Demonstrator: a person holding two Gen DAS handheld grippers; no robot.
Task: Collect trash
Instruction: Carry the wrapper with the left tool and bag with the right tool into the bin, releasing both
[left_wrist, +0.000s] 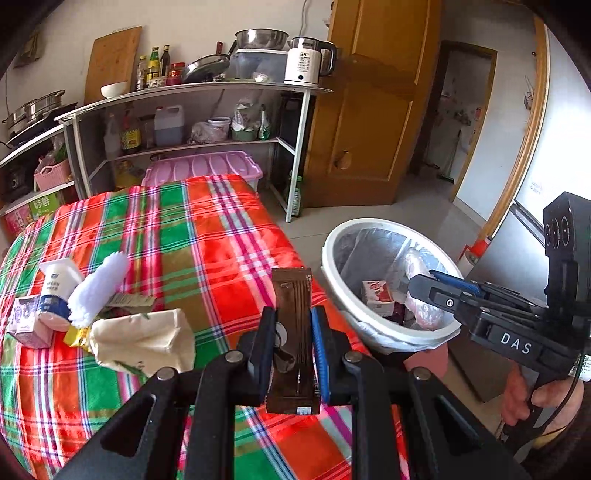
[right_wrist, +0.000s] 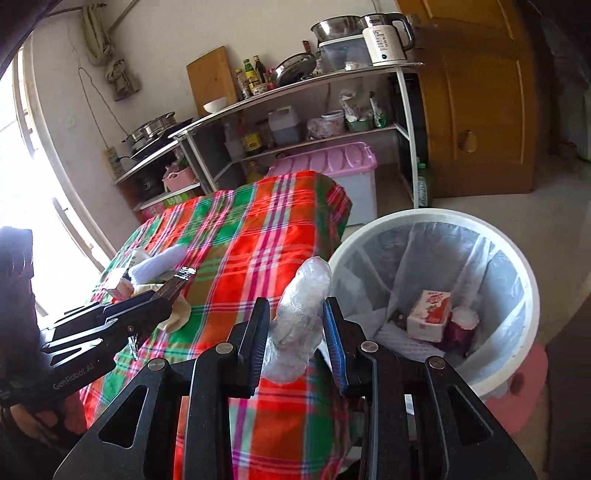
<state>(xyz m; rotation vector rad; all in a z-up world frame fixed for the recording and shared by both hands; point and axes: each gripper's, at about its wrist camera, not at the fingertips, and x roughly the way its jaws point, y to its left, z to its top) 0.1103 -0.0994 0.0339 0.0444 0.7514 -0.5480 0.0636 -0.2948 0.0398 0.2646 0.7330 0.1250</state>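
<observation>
Left claw (left_wrist: 293, 354): clamped on a dark brown wrapper (left_wrist: 291, 332), lower centre of its view, over the plaid desk (left_wrist: 207, 236).
Right claw (right_wrist: 297, 339): pinching a crumpled clear plastic wad (right_wrist: 301, 321), just left of the bin rim.
Bin (right_wrist: 521, 273): lined, lower right, red carton (right_wrist: 430, 314) already inside.
Leftover trash (left_wrist: 103, 314): cartons, tissue, paper bag at desk's left.
Risk: releasing short of the rim would likely drop either piece onto the floor.

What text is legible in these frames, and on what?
"DAS": right hand-held gripper body.
"GenRobot.AI": left hand-held gripper body.
"55": white kettle.
Print on the red carton in the bin, table packets, shelf bottles: too small or blurred to read.
</observation>
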